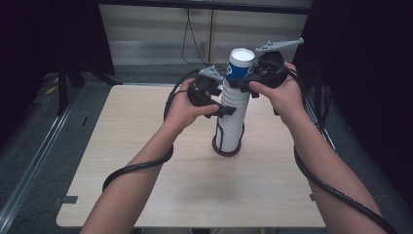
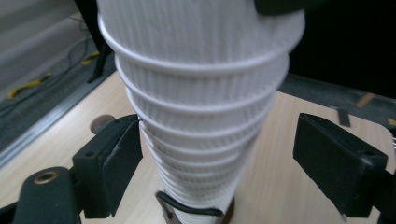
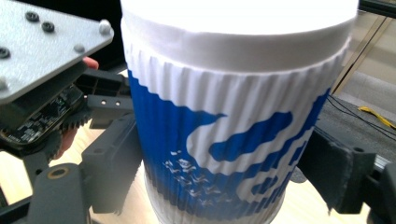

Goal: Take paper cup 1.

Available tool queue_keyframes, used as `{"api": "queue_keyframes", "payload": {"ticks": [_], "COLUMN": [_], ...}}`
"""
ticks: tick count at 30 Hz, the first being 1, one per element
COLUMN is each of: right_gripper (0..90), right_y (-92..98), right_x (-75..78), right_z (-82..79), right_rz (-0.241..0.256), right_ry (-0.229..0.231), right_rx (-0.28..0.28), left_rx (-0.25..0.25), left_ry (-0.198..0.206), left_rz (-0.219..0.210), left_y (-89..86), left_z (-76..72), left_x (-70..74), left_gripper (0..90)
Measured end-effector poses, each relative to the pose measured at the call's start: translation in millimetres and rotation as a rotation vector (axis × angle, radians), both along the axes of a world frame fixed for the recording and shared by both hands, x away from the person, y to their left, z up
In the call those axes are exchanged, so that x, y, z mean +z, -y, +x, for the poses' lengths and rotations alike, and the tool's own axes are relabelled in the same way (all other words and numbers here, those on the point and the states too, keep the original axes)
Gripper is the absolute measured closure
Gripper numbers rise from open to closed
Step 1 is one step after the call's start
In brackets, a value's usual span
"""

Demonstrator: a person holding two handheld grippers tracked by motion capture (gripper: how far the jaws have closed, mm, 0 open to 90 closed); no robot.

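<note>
The right gripper point(image 1: 249, 78) pinches the blue cup point(image 1: 239, 66) atop the white stack point(image 1: 233, 117); the left gripper point(image 1: 221, 105) is spread around the stack.

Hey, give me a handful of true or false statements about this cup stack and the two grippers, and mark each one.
1. The top cup is blue and white. True.
2. The stack of white cups lies on its side. False: it stands upright on the table.
3. The right gripper is at the top cup. True.
4. The left gripper is clamped tight on the stack. False: one jaw stands clear of it.
5. The stack stands at the table's near edge. False: nearer the middle.
</note>
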State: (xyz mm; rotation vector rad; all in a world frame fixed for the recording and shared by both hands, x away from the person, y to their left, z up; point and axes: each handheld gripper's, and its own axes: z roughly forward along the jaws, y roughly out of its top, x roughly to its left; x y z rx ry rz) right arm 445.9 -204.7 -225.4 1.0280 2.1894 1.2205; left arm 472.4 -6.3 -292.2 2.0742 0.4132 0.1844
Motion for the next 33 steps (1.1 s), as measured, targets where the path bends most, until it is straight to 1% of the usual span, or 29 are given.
{"api": "queue_keyframes", "payload": {"ticks": [1,2,3,5,6,7,8,9,10,11,14,19,23,33], "right_gripper": [18.6,18.6,18.6,18.6,18.6,18.6,18.6,18.6,18.6,18.6,18.8,19.8,20.1,21.0], "right_y": [0.2,0.2,0.3,0.1,0.1,0.0,-0.4,-0.7,-0.7,-0.8,-2.0,-2.1,-1.9,-0.4], "right_x": [0.1,0.1,-0.1,-0.1,-0.1,-0.3,-0.2,-0.3,-0.3,-0.4,-0.1,0.6,1.5,4.3], "right_z": [-0.2,-0.2,-0.4,-0.3,-0.2,0.0,-0.1,-0.1,-0.1,-0.1,0.2,0.4,0.5,0.1], "right_rz": [-0.001,-0.001,0.003,0.001,0.001,0.002,0.003,0.003,0.003,0.0,-0.003,-0.004,-0.001,0.002], "right_ry": [0.0,0.0,-0.001,0.001,0.001,0.001,-0.002,0.001,0.001,0.002,0.004,0.01,0.002,-0.001], "right_rx": [0.001,0.001,0.0,0.001,0.001,0.0,-0.003,-0.003,-0.003,-0.002,-0.007,-0.005,-0.008,-0.009], "left_rx": [0.0,0.0,0.01,0.017,0.017,0.028,0.032,0.038,0.038,0.04,0.037,0.037,0.036,0.036], "left_ry": [0.0,0.0,-0.001,-0.002,-0.002,0.01,0.013,0.007,0.007,-0.002,-0.003,-0.008,-0.009,-0.012], "left_rz": [-0.018,-0.018,-0.033,-0.033,-0.033,-0.032,-0.045,-0.065,-0.065,-0.079,-0.095,-0.085,-0.08,-0.078], "left_y": [0.4,0.4,1.4,3.2,3.2,5.4,5.6,5.7,5.7,5.9,5.9,5.9,6.2,7.5], "left_z": [1.9,1.9,2.8,3.4,3.4,4.4,5.2,5.8,5.8,6.6,8.0,8.7,8.4,8.0], "left_x": [2.7,2.7,5.6,8.2,8.2,8.4,8.3,8.1,8.1,7.6,6.0,7.1,7.9,8.3], "left_gripper": [16.0,15.7,15.6,15.5,15.4,15.4,15.5,15.6,15.1,15.1,15.0,15.5,15.7,15.9]}}
